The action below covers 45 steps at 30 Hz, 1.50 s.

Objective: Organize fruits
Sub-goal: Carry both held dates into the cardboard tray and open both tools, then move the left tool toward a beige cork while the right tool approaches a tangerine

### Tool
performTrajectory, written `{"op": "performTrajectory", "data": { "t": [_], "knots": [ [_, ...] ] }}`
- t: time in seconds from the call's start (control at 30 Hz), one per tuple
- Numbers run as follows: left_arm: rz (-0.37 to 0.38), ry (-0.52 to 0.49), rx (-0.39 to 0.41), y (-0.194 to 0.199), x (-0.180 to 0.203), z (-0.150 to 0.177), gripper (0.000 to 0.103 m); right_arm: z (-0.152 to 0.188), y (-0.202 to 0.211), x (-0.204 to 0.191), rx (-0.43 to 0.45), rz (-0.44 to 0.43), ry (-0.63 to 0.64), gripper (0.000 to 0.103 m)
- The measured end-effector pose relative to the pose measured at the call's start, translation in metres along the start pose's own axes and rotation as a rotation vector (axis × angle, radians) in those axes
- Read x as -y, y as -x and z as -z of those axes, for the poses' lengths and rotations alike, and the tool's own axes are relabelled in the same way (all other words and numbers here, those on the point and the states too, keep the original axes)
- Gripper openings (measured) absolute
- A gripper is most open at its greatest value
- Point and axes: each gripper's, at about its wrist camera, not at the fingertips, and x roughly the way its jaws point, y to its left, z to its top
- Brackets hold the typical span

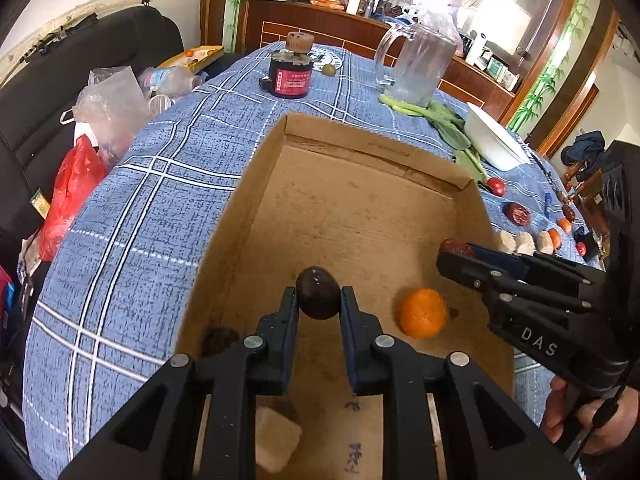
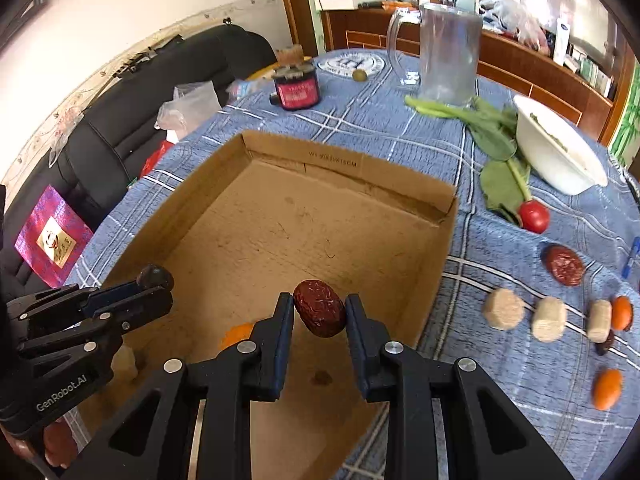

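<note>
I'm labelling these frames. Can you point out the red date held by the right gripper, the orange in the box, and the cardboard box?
red date [image 2: 320, 307], right wrist view, wrinkled front face.
orange [image 1: 422, 313], left wrist view, middle of peel.
cardboard box [image 2: 336, 160], right wrist view, far wall.

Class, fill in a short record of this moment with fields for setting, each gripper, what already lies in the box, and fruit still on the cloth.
setting: cardboard box on a blue checked tablecloth
left gripper: shut on a dark round fruit, over the box
right gripper: shut on a red date, over the box
in box: orange, pale block
still on cloth: another date, small oranges
</note>
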Motion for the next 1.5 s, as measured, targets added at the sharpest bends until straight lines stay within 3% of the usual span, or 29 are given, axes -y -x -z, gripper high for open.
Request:
{"op": "performTrajectory", "data": {
  "t": [0.57,0.73,0.8,0.9,1.17,1.5],
  "knots": [
    [-0.046,-0.002,-0.052,-0.02,-0.005,-0.003,0.021,-0.002,-0.021,0.0,-0.032,0.018,0.026,0.029],
    [-0.062,0.013,-0.062,-0.017,-0.007,0.0,0.029,0.0,-0.018,-0.002,-0.036,0.027,0.029,0.029],
    [-0.075,0.007,-0.059,-0.013,-0.006,0.003,0.033,0.0,-0.016,-0.001,-0.037,0.028,0.024,0.035],
    [-0.088,0.018,-0.049,-0.008,-0.009,0.007,0.04,0.002,-0.01,-0.001,-0.029,0.037,0.024,0.041],
    [-0.113,0.018,-0.009,0.017,-0.008,0.022,0.042,0.01,0.013,-0.005,-0.005,0.025,0.028,0.041],
    [-0.16,0.049,0.09,0.055,0.015,0.044,0.057,0.043,0.058,0.002,0.013,-0.009,0.008,0.041]
  ]
}}
